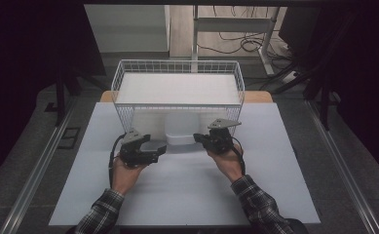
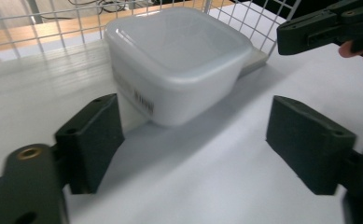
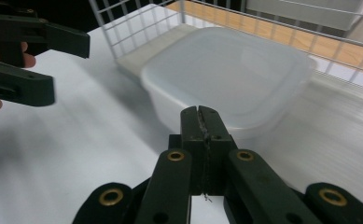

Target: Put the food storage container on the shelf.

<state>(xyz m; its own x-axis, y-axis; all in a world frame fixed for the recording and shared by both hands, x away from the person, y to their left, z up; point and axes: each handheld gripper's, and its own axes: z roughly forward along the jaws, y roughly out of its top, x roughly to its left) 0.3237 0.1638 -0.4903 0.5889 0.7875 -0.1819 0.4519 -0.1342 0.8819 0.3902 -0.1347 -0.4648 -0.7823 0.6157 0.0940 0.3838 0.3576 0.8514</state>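
High view: a translucent white plastic container [image 1: 181,130], square with rounded corners, is seen upside down on the white tabletop [image 1: 187,195], just in front of a white wire basket [image 1: 177,87]. A flat grey lid [image 1: 154,146] is seen just beside the container's left side. The left hand-held gripper [image 1: 150,148] is held low at the container's left, gripped from behind by a hand [image 1: 123,173] in a plaid sleeve. The right hand-held gripper [image 1: 201,140] is held at the container's right, tips pointed toward it.

Left gripper view: the left hand-held gripper [image 2: 193,140] is seen with jaws spread wide, nothing between the matte black pads except bare tabletop. The container [image 2: 179,60] lies just ahead, smooth and glossy, with a printed label on its side wall. The right hand-held gripper [image 2: 305,35] is visible top right.

Right gripper view: the right hand-held gripper [image 3: 202,116] is seen with jaws pressed fully together, nothing held. Its tip is seen just at the container [image 3: 235,74] wall; contact cannot be told. The pale flat lid [image 3: 149,51] lies beyond, against the basket mesh [image 3: 137,18]. The left hand-held gripper [image 3: 39,63] is seen top left, jaws apart.
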